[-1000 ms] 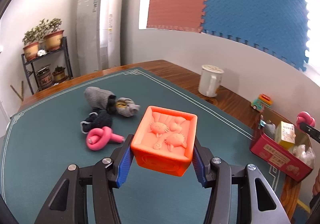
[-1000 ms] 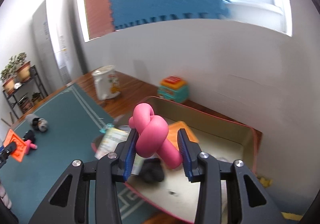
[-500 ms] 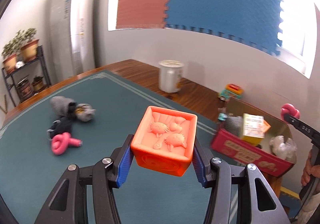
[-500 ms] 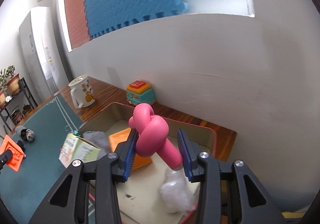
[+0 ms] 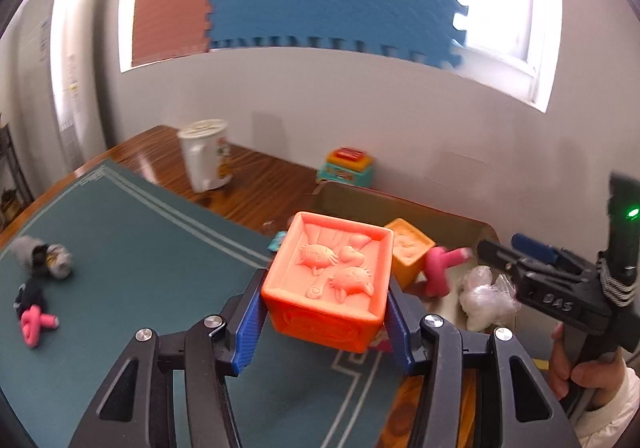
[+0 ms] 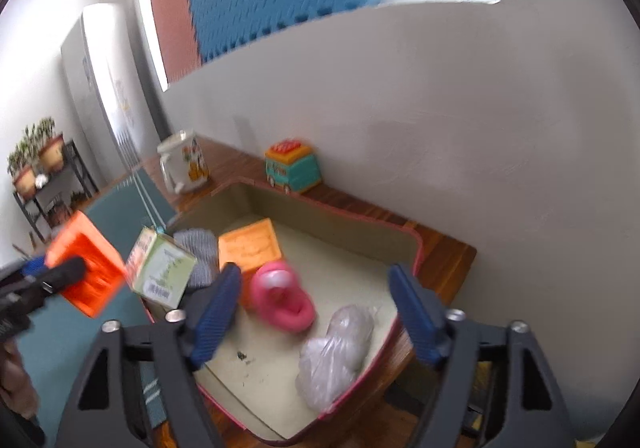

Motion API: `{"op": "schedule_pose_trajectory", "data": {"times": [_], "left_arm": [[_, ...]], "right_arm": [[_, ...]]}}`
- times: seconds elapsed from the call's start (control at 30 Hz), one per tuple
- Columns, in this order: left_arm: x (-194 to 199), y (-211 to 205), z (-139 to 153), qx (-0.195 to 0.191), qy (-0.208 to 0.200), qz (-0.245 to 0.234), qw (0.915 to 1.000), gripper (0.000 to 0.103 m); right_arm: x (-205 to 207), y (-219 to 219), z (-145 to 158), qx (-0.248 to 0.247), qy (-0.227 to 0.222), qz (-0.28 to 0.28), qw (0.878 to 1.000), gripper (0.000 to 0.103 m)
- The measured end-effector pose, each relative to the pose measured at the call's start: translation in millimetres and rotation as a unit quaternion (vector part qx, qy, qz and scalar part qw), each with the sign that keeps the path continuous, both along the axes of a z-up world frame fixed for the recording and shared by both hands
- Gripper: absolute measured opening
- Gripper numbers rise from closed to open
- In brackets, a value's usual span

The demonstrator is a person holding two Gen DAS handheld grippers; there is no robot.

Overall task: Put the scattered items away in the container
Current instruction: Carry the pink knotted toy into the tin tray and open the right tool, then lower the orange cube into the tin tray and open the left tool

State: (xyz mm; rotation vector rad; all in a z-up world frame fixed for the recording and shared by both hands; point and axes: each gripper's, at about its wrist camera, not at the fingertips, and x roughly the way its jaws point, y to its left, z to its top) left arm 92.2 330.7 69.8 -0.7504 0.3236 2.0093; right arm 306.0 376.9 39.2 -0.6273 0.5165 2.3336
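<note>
My left gripper (image 5: pixel 324 318) is shut on an orange embossed block (image 5: pixel 332 276), held above the green mat close to the box. The red box (image 6: pixel 352 214) has a beige inside. My right gripper (image 6: pixel 316 288) hovers over it with its jaws opening and nothing between the pads. A pink knot toy (image 6: pixel 282 302) lies on the box floor below them, beside a yellow-orange block (image 6: pixel 250 246), a carton (image 6: pixel 162 272), a grey sock (image 6: pixel 198 248) and a plastic bag (image 6: pixel 338 352). Another pink knot (image 5: pixel 34 324), grey socks (image 5: pixel 44 258) and a black item (image 5: pixel 30 294) lie on the mat.
A white mug (image 5: pixel 206 156) and a toy van (image 5: pixel 346 168) stand on the wooden tabletop behind the box, close to the wall. The box sits at the table's corner. A hand (image 5: pixel 568 364) holds the right gripper's handle. A plant shelf (image 6: pixel 40 168) stands far left.
The right gripper's jaws have spread and the pink knot has dropped from them into the box. The left gripper has carried the orange block across the mat toward the box.
</note>
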Motion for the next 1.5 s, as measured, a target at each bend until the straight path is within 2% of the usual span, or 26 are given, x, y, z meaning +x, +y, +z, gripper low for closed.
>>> {"op": "schedule_pose_trajectory", "data": {"times": [0.33,0.5,0.67,0.93,1.1,1.37,1.43,1.5], "left_arm": [[23.4,52.8,-1.7,-0.008,0.045,-0.034,0.9984,0.055],[18.3,66.8,-12.5,-0.008,0.011,-0.058,0.9982,0.055],[1.2,78.3,-15.1,-0.012,-0.003,-0.047,0.9988,0.055],[-35.1,75.2,7.2,0.001,0.038,0.027,0.9989,0.059],[-52.8,62.8,5.7,0.006,0.021,0.048,0.9986,0.059],[-54.2,43.3,-6.4,-0.002,0.004,0.044,0.9990,0.059],[-53.9,32.2,-6.2,0.006,0.005,0.048,0.9988,0.062],[-54.2,18.8,-4.5,0.011,0.010,0.059,0.9981,0.071]], "right_arm": [[27.9,19.0,0.0,-0.003,0.033,-0.048,0.998,0.080],[31.6,21.4,-1.6,-0.004,0.040,-0.054,0.998,0.080],[31.5,20.8,-3.3,-0.008,0.046,-0.052,0.998,0.080],[26.6,11.0,-5.2,-0.012,0.046,-0.037,0.998,0.080],[20.5,2.8,-4.0,-0.011,0.047,-0.023,0.999,0.080],[3.8,-15.9,1.5,-0.009,0.051,0.008,0.999,0.080],[-2.2,-22.0,2.5,-0.009,0.051,0.019,0.998,0.080],[-9.0,-28.9,3.7,-0.007,0.049,0.029,0.998,0.080]]}}
